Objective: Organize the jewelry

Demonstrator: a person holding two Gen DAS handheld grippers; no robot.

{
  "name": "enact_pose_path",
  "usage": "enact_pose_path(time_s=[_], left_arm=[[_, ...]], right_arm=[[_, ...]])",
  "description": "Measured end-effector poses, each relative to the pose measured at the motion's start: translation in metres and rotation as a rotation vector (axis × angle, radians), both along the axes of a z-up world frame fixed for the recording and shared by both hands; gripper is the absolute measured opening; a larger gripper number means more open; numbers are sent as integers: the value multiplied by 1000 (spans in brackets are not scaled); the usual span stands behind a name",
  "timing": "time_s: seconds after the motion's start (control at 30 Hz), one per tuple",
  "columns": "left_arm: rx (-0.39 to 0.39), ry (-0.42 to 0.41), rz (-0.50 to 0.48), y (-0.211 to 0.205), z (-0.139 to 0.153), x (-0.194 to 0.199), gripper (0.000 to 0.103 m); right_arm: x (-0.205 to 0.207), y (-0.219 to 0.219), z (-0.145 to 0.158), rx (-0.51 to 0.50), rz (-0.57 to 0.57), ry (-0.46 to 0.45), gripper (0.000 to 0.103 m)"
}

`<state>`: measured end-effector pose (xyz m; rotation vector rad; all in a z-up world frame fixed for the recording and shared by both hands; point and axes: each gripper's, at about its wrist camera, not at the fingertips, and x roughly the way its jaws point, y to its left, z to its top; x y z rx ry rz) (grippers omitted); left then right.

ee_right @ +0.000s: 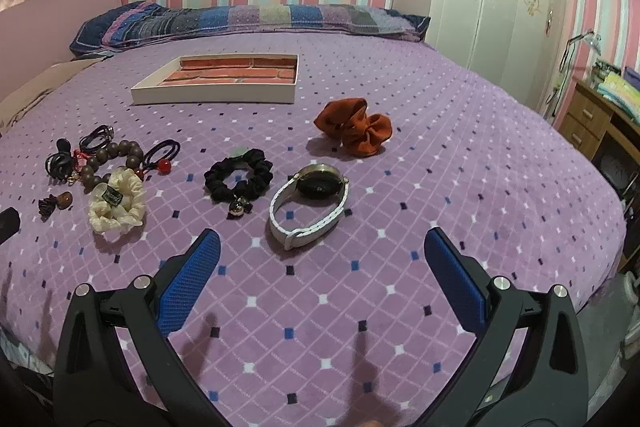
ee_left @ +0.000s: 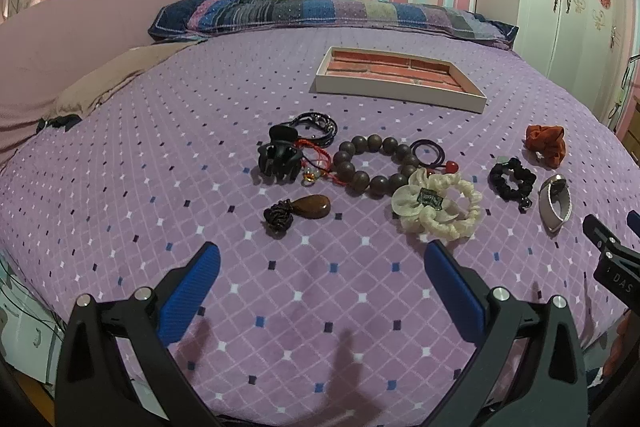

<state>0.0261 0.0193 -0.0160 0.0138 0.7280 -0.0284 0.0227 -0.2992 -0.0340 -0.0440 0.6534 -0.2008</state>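
Sorting not yet begun: I hold the left gripper (ee_left: 320,263) and right gripper (ee_right: 320,251) spread wide and empty (tray (ee_right: 216,95) bare), next lowering onto the watch (ee_right: 308,203).

tray (ee_right: 212,95) behind jewelry, watch (ee_right: 308,203) rightmost
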Motion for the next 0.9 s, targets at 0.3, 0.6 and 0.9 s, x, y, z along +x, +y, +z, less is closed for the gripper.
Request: enact_pose_path(time_s=[0.3,0.6,0.9], left_arm=[[-11,-8,3,7,0,2,99],[-13,1,-21,-3,0,11,99],[10,30,-46,-23,-4,30,99]], right_arm=[[1,-5,4,35,-32,-47,99],[11,-5,3,6,-35,-62,99],[30,-19,-6,24,-68,-39,99]])
